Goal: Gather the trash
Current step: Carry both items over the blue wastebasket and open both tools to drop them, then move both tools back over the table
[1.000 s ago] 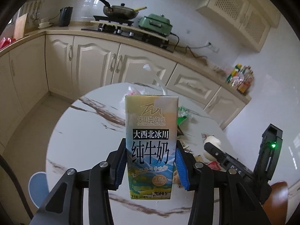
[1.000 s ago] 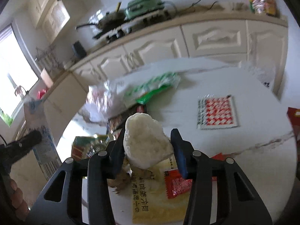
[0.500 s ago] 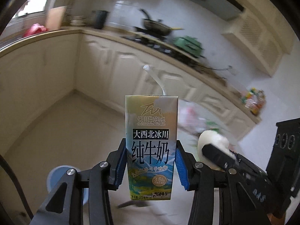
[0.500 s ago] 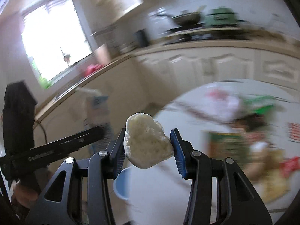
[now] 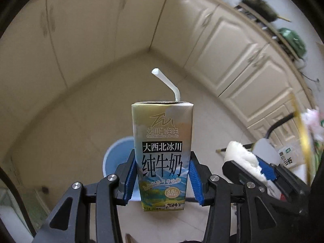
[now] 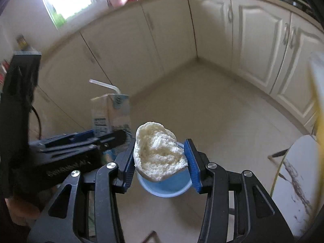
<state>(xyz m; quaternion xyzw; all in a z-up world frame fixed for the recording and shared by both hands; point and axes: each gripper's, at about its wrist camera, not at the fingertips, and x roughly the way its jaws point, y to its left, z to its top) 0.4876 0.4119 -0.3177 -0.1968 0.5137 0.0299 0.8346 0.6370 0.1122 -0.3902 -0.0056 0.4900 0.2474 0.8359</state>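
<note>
Currently listed, item one: left gripper [image 5: 161, 179], black frame with blue ribbed pads, jaws clamped on a small rectangular milk carton [image 5: 162, 154] printed in yellow, blue and black lettering; carton upright between the jaws, white bendy straw [image 5: 169, 83] rising from its top and angled left. Item two: right gripper [image 6: 161, 165], same make, jaws clamped on a torn piece of white bread bun [image 6: 159, 154], crumb side facing the camera. Item three: round light-blue plastic bin [image 6: 168, 188], standing on the beige tiled floor [image 6: 202, 105], directly beyond and below both sets of jaws; in the left wrist view it shows behind the carton, in the right wrist view under the bun. Item four: cream panelled kitchen cabinets [image 6: 253, 34], lining the walls beyond the jaws, meeting at a corner. Item five: white marble-veined tabletop [image 6: 299, 178], edge only, to the right of the right jaws. Both grippers sit side by side, the carton just left of the bun
</note>
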